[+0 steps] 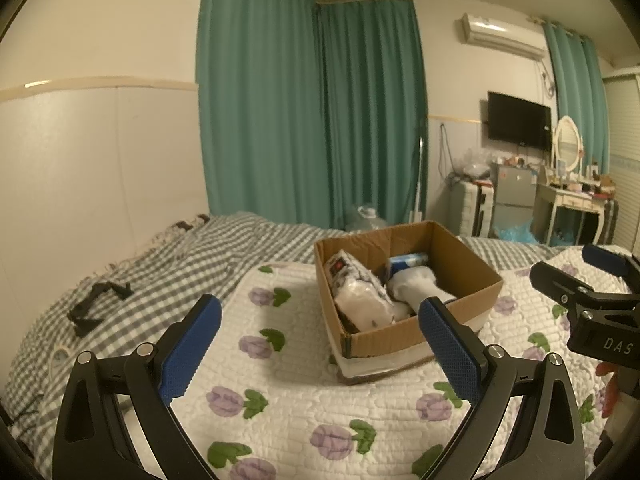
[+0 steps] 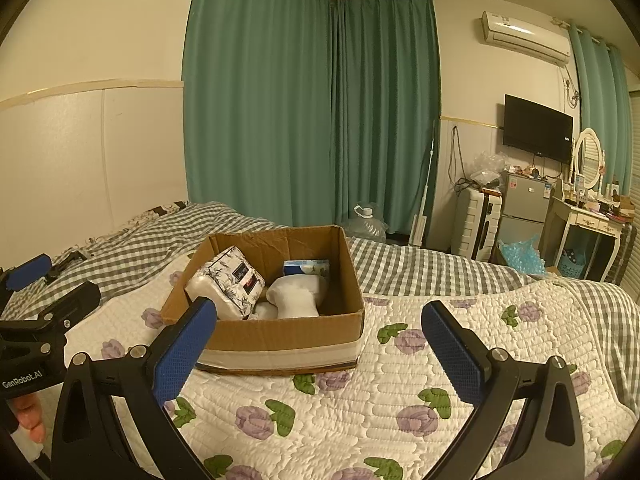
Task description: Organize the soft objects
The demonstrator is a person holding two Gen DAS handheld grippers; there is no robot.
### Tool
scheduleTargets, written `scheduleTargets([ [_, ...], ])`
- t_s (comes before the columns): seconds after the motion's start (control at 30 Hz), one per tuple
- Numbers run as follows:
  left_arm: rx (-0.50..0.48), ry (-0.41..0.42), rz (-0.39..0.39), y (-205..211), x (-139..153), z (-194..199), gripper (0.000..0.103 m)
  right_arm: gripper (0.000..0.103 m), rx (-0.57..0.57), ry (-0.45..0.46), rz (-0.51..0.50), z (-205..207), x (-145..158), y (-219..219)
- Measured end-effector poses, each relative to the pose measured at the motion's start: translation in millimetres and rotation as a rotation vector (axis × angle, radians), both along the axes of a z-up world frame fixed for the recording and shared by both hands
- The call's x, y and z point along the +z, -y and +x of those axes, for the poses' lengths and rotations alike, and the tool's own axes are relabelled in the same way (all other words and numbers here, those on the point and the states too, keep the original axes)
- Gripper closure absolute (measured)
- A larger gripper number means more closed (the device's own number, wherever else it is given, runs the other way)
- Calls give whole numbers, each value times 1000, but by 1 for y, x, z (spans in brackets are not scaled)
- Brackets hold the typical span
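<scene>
An open cardboard box [image 1: 464, 258] [image 2: 280, 336] stands on a white quilt with purple flowers [image 1: 304, 400] [image 2: 360, 400] on the bed. Inside lie a floral-patterned tissue pack [image 1: 360, 292] [image 2: 226, 282], a white soft bundle [image 1: 416, 286] [image 2: 296, 294] and a blue pack [image 1: 408, 260] [image 2: 306, 267]. My left gripper [image 1: 320, 318] is open and empty, held before the box's near left corner. My right gripper [image 2: 320, 322] is open and empty in front of the box. Each gripper shows at the edge of the other's view.
A grey checked bedspread [image 1: 160, 264] [image 2: 420, 268] covers the bed. Black items [image 1: 100, 304] lie on it at the left. Green curtains [image 2: 312, 120] hang behind. A fridge [image 2: 524, 204], suitcase [image 2: 478, 224] and dressing table [image 2: 588, 220] stand at the far right.
</scene>
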State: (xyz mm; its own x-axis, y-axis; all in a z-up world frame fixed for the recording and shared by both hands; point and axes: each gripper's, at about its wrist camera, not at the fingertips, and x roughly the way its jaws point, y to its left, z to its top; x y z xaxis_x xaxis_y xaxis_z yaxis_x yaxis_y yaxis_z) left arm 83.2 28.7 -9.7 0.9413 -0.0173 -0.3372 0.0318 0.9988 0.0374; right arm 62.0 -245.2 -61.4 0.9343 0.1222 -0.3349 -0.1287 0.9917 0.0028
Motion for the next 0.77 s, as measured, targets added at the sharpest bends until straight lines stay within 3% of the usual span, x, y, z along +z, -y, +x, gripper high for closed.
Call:
scheduleTargets([
  [0.77,-10,-17,-4,0,-3,0,2,0,1,-13,2,1,-3,0],
])
